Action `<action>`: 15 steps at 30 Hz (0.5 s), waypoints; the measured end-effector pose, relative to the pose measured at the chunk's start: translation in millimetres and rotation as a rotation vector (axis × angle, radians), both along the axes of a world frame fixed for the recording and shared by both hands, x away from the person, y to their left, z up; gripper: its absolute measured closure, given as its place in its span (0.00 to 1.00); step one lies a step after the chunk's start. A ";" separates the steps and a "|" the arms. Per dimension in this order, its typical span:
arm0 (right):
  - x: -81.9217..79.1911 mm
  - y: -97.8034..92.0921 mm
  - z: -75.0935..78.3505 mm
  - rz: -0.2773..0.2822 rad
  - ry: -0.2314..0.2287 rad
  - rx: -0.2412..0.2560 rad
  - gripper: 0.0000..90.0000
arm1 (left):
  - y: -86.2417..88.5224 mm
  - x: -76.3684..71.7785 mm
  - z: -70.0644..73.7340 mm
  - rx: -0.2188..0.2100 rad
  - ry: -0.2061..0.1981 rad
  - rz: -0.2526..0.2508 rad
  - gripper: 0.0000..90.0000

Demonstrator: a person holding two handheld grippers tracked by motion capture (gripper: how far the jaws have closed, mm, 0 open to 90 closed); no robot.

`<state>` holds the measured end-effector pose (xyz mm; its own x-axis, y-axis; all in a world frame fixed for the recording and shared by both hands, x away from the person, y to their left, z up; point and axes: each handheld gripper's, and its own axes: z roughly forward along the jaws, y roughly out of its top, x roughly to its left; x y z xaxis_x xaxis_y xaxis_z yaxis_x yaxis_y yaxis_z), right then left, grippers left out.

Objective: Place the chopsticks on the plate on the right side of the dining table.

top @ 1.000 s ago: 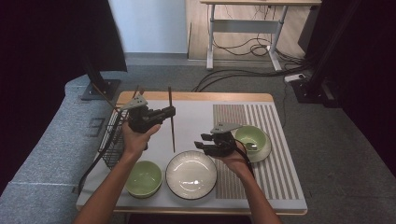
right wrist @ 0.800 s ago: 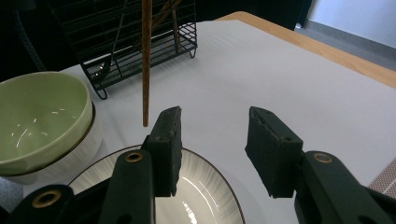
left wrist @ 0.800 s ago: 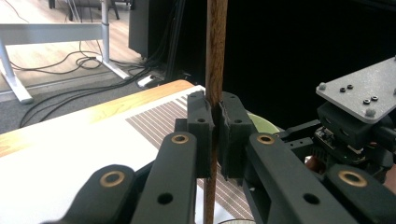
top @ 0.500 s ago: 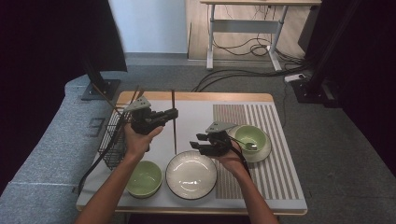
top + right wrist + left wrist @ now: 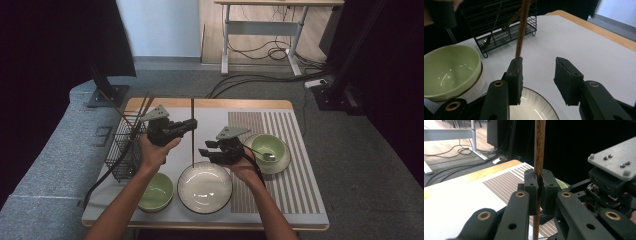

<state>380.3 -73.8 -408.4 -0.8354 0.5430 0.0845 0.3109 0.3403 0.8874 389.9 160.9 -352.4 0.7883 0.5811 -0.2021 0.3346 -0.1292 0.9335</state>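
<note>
My left gripper (image 5: 190, 125) is shut on a long brown chopstick (image 5: 192, 142) and holds it above the white mat, its lower end over the far rim of the white plate (image 5: 205, 187). In the left gripper view the jaws (image 5: 539, 188) clamp the chopstick (image 5: 539, 147) near its middle. My right gripper (image 5: 205, 151) hovers open just right of the chopstick's lower end. In the right gripper view its jaws (image 5: 538, 72) are spread apart with nothing between them, and the chopstick (image 5: 522, 30) rises just beyond the left jaw.
A black wire basket (image 5: 124, 150) with more chopsticks stands at the left edge. A green bowl (image 5: 156, 192) sits front left beside the plate. Another green bowl (image 5: 267, 145) with a spoon rests on a saucer on the striped mat (image 5: 290, 185).
The left gripper has carried the chopstick a little right and nearer, toward the plate. The right gripper has shifted left, closer to the chopstick, still open.
</note>
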 end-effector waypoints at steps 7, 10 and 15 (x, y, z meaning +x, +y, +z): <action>-0.2 5.2 7.8 0.016 -0.008 0.013 0.68 | -2.6 0.2 -2.2 -0.005 0.007 -0.009 0.94; 0.0 7.3 9.9 0.020 -0.014 0.006 0.70 | -3.2 0.4 -2.6 -0.005 0.009 -0.015 0.94; 1.6 9.5 14.0 0.018 -0.016 0.020 0.74 | -4.9 1.4 -4.0 -0.007 0.017 -0.025 0.94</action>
